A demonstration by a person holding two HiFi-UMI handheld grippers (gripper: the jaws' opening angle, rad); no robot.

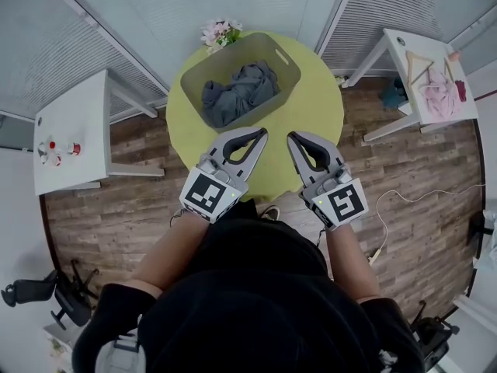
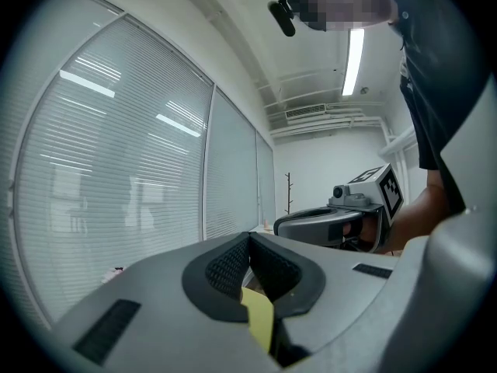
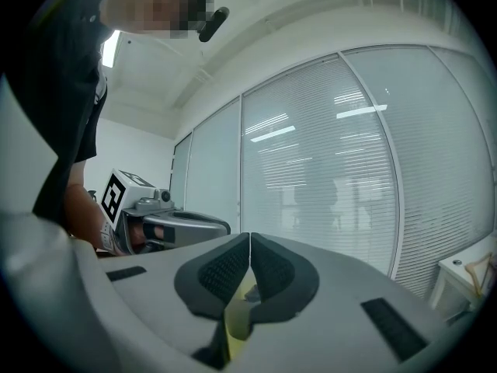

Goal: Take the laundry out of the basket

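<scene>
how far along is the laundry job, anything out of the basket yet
Nothing looks done: the dark grey laundry sits bunched inside the grey basket, and no clothing lies on the round green table. Nothing is in hand: the left gripper and right gripper are both shut and empty, short of the basket. Everything is left: reach in, grip the laundry, lift it out.

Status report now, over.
Left hand-held gripper and right hand-held gripper shut, empty. Dark grey laundry in grey plastic basket on round green table, untouched. Path clear.

green table (image 1: 311,107) | flowers (image 1: 220,32) at far edge | white desk (image 1: 74,123) left
</scene>
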